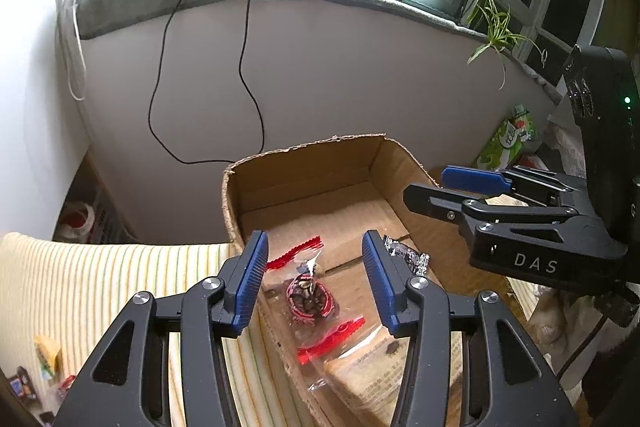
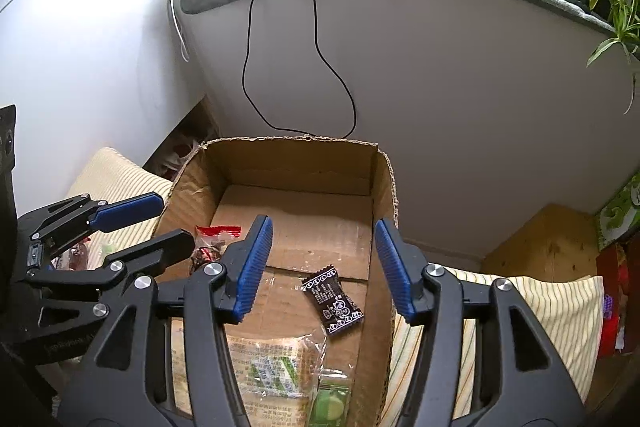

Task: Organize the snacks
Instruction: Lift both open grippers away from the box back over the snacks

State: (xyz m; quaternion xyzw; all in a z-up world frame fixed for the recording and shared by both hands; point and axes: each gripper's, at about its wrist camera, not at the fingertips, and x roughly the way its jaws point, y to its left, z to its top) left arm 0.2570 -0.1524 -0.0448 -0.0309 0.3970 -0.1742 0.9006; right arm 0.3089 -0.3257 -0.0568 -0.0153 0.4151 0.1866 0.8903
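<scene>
Already both grippers hover spread and empty over the cardboard box (image 1: 304,183), the left gripper (image 1: 316,283) directly above the red-edged clear packet (image 1: 310,297), the right gripper (image 2: 324,267) nearer the black wrapper (image 2: 334,303), lying diagonally.

Open cardboard box (image 2: 384,187) on striped cloth, flaps gone, clear red-edged snack packet (image 1: 310,297) flat on its floor at left, small black candy wrapper (image 2: 333,305) flat at right, green-printed clear packet (image 2: 276,371) and green candy (image 2: 330,403) at near end
</scene>
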